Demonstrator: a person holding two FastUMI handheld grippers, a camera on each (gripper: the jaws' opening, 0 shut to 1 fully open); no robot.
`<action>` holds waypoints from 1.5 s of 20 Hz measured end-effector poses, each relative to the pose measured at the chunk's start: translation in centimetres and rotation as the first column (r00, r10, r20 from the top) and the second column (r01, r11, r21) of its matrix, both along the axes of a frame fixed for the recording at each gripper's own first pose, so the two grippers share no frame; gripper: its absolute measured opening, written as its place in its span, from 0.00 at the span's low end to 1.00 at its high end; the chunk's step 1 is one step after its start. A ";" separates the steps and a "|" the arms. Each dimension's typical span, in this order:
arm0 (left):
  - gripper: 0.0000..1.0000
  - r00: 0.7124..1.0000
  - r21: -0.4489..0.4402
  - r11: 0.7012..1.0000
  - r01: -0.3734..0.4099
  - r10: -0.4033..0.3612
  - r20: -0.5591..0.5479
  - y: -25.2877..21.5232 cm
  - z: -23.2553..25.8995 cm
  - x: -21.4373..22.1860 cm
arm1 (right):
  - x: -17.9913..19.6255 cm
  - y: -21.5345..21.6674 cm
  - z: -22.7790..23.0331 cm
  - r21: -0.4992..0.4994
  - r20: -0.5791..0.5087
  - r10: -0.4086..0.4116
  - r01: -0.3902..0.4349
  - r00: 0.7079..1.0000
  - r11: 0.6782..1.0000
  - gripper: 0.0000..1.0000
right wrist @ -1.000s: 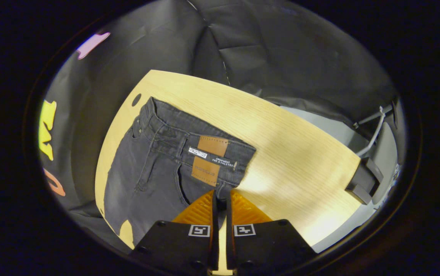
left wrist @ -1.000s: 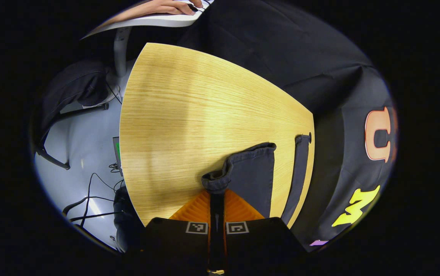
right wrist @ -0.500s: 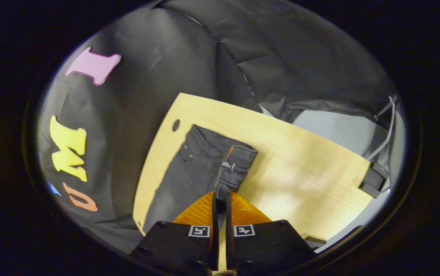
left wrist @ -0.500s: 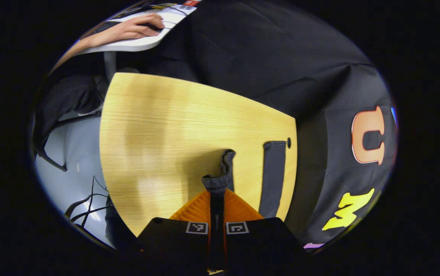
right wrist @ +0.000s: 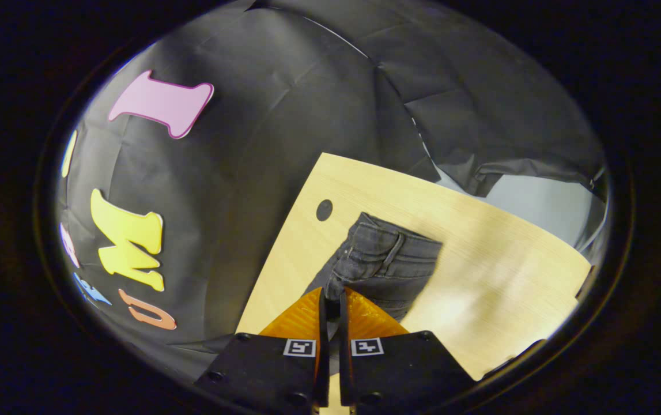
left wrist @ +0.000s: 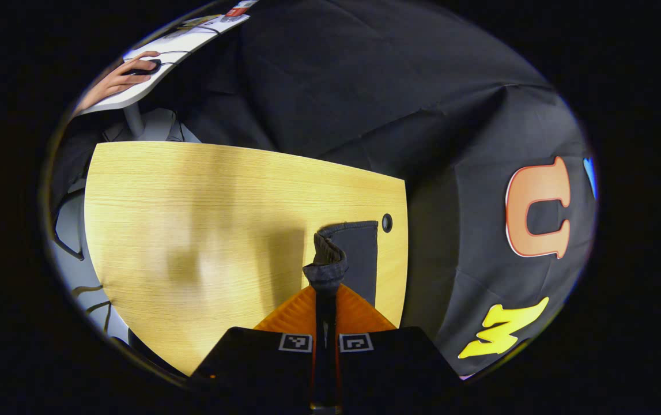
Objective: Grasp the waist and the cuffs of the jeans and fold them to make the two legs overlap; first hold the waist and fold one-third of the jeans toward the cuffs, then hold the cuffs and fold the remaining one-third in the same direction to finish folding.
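Above the desk [left wrist: 192,230], both tools grip the jeans [right wrist: 385,262]: left tool [left wrist: 325,282] cuff, right tool [right wrist: 330,297] waist. Soft, heavy denim sags; hold seams.

1. Jeans [right wrist: 385,262]: dark charcoal-grey denim, faded wash, tonal stitching at waistband, centre of right gripper view; same dark grey at cuff [left wrist: 346,253], centre of left gripper view.
2. Table [left wrist: 203,230]: light yellow-tan wood, fine straight grain, pale glare patches; small black round hole [left wrist: 386,222] near its right edge.
3. Booth wall [right wrist: 284,115]: black, creased cloth.
4. Gripper bodies: black, each with two small black-and-white square markers [left wrist: 295,342], bottom centre.
5. Desk [left wrist: 151,63]: white, upper left of left gripper view.
6. Floor [right wrist: 532,202]: pale grey, right of right gripper view.
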State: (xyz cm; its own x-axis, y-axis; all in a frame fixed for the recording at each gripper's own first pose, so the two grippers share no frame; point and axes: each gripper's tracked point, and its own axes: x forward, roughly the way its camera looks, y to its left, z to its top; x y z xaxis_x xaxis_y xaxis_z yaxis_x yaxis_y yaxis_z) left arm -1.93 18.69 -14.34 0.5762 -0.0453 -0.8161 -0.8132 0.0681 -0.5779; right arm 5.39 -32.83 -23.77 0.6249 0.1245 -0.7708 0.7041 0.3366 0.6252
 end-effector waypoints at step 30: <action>0.07 0.962 0.107 0.980 0.168 -0.140 -0.235 -2.3 -12.5 19.3 | 13.7 0.2 -14.5 -0.082 -0.050 -0.040 0.035 0.998 0.996 0.08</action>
State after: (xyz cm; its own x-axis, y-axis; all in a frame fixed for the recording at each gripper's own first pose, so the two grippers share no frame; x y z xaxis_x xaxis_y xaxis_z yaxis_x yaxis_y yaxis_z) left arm 17.42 16.38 -26.86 0.3713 -0.0086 -0.9285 -0.8950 0.2627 -0.3604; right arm 19.13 -32.66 -38.25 0.5869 0.0372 -0.8088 0.7480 0.3576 0.5592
